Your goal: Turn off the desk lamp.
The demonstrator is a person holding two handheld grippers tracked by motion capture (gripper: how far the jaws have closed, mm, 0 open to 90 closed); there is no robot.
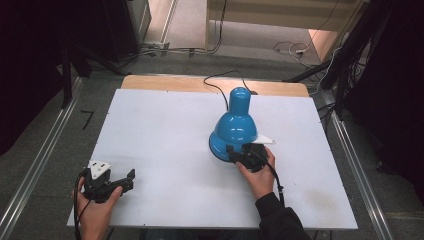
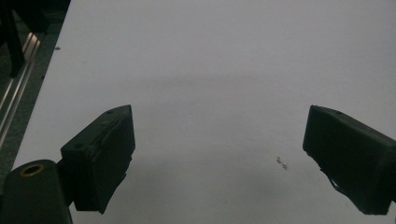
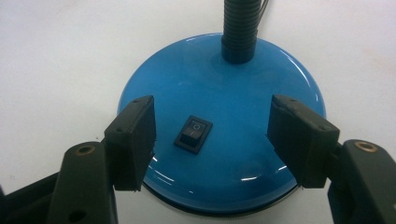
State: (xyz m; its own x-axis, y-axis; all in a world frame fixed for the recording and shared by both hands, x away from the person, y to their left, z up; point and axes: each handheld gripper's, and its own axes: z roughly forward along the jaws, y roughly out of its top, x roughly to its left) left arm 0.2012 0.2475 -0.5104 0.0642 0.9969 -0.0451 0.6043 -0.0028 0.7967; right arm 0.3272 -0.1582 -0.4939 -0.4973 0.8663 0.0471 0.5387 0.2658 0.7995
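Observation:
A blue desk lamp [image 1: 236,127] stands near the middle of the white table [image 1: 165,130], its shade bent down over its round base [image 3: 219,79]. My right gripper [image 1: 243,152] is open at the near edge of that base. In the right gripper view its two jaws straddle the black rocker switch [image 3: 193,134] on the base top, below the black flexible neck [image 3: 240,28]. My left gripper [image 1: 120,182] is open at the table's near left corner, over bare white surface [image 2: 215,84], with nothing between its jaws.
The lamp's black cable [image 1: 220,80] runs off the far edge over a wooden strip [image 1: 160,82]. Metal rails [image 1: 40,160] line the floor left and right of the table. More cables [image 1: 295,47] lie on the floor beyond.

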